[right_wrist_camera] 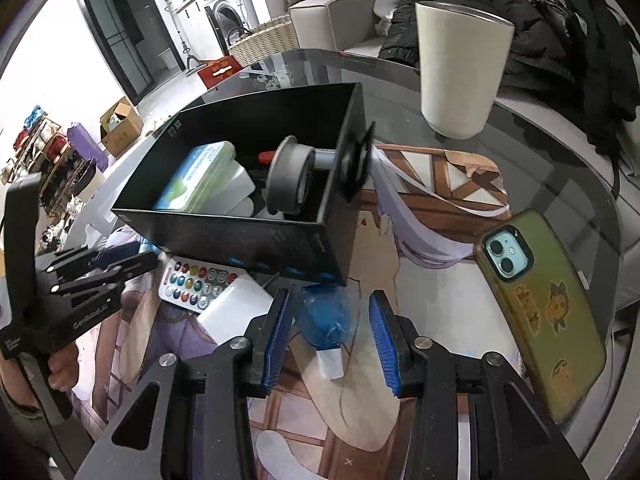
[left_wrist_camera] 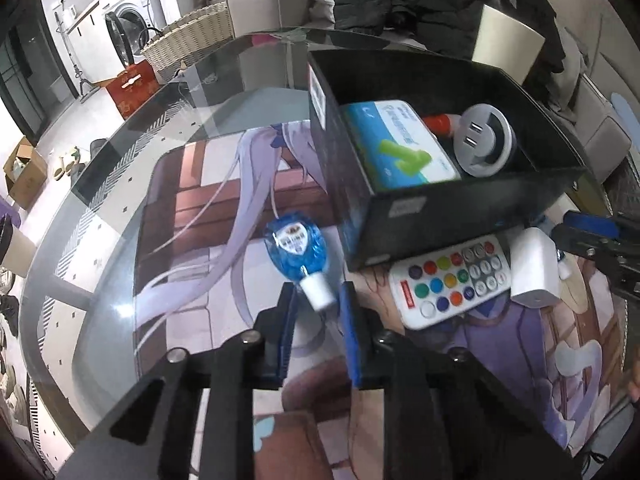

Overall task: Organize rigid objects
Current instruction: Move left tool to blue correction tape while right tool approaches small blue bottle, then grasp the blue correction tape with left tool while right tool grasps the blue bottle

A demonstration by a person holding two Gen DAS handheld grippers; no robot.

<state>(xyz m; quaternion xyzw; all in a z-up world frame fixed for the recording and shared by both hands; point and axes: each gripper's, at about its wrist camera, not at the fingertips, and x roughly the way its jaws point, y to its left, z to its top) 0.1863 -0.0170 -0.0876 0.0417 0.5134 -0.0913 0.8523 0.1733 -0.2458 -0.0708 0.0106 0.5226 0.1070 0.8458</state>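
Observation:
A black box (left_wrist_camera: pixel 400 216) (right_wrist_camera: pixel 248 236) stands on the printed mat and holds a blue-white pack (left_wrist_camera: pixel 396 144), a grey USB socket puck (left_wrist_camera: pixel 486 140) (right_wrist_camera: pixel 288 180) and a red-tipped item. A small blue bottle with a white cap (left_wrist_camera: pixel 298 250) (right_wrist_camera: pixel 326 322) lies on the mat in front of the box. My left gripper (left_wrist_camera: pixel 318 300) is open, its fingers either side of the bottle's cap. My right gripper (right_wrist_camera: pixel 328 320) is open, its fingers either side of the bottle. A white remote with coloured buttons (left_wrist_camera: pixel 452 280) (right_wrist_camera: pixel 196 282) and a white charger block (left_wrist_camera: pixel 534 268) (right_wrist_camera: pixel 236 312) lie beside the box.
A phone in an olive case (right_wrist_camera: pixel 544 312) lies at the right on the glass table (left_wrist_camera: pixel 100 216). A tall white cup (right_wrist_camera: pixel 460 68) stands behind the box. A sofa with dark clothes, a wicker basket (left_wrist_camera: pixel 188 40) and a washing machine are beyond the table.

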